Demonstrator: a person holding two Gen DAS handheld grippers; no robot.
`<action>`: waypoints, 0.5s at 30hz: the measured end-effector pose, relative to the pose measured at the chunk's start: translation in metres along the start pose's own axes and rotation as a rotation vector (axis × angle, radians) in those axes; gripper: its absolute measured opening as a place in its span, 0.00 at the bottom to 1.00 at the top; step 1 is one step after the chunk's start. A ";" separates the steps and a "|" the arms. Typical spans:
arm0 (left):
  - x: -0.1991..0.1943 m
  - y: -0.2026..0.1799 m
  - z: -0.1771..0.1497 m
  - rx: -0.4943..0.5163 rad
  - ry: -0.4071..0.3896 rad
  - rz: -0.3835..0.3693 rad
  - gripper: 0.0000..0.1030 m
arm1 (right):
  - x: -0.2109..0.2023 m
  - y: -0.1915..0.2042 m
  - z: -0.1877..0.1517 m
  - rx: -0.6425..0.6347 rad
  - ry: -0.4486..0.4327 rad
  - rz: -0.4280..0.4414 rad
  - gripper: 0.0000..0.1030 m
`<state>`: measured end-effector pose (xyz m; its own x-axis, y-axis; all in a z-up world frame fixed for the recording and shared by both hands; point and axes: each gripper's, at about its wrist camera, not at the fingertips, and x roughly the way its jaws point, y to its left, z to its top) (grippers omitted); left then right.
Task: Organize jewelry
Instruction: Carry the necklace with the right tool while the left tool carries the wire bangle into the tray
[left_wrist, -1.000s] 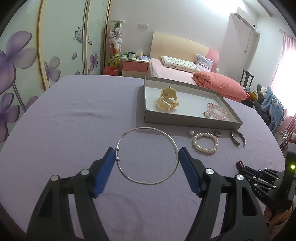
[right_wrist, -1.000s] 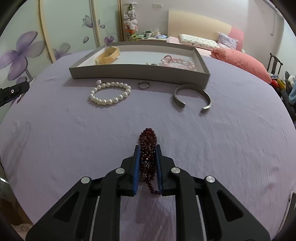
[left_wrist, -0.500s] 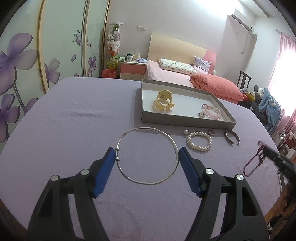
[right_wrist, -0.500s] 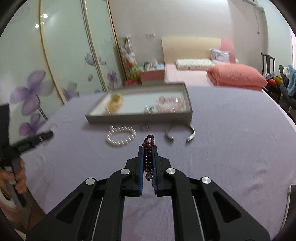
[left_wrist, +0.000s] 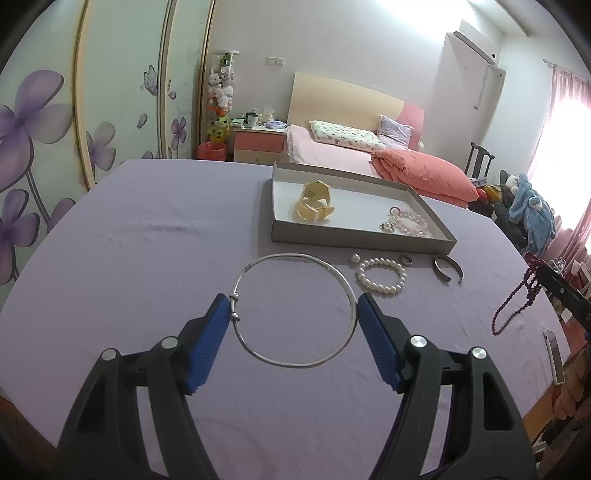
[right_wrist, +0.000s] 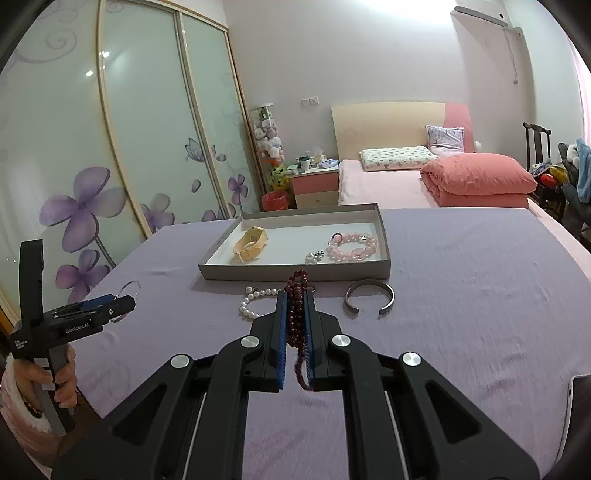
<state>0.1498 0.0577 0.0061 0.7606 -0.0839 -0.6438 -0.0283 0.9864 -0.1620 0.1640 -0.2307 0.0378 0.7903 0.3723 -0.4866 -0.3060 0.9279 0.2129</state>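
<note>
My left gripper (left_wrist: 293, 306) is shut on a thin silver hoop bangle (left_wrist: 291, 255), one pad on each side, above the purple cloth. From the right wrist view the same gripper (right_wrist: 122, 304) shows at the left. My right gripper (right_wrist: 295, 297) is shut on a dark red bead bracelet (right_wrist: 296, 280); its loop hangs free (left_wrist: 517, 295) at the table's right edge. Ahead lies a grey tray (right_wrist: 295, 271) holding a yellow watch (right_wrist: 251, 245), a pink bead bracelet (right_wrist: 352, 245) and small earrings (right_wrist: 314, 256).
In front of the tray lie a pearl bracelet (left_wrist: 380, 277), a loose pearl (left_wrist: 355, 258), a ring (left_wrist: 406, 259) and a silver cuff (left_wrist: 447, 269). A phone (left_wrist: 552, 354) rests at the cloth's right edge. A person's hand (right_wrist: 55, 373) grips the left tool. A bed stands behind.
The right gripper has lifted the dark red beads off the cloth and tilted up. The left gripper has drawn slightly back, still gripping the hoop.
</note>
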 end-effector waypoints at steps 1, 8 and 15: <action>-0.001 -0.001 -0.001 0.001 0.000 -0.001 0.67 | -0.001 0.000 0.000 0.001 -0.001 0.003 0.09; -0.006 -0.005 -0.004 0.006 -0.003 -0.008 0.67 | -0.005 0.001 -0.002 0.002 -0.013 0.011 0.09; -0.008 -0.007 -0.003 0.007 -0.007 -0.012 0.67 | -0.008 0.000 -0.004 0.001 -0.027 0.007 0.09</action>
<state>0.1420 0.0506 0.0102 0.7651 -0.0949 -0.6369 -0.0145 0.9863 -0.1644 0.1561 -0.2337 0.0383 0.8022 0.3781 -0.4622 -0.3109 0.9253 0.2173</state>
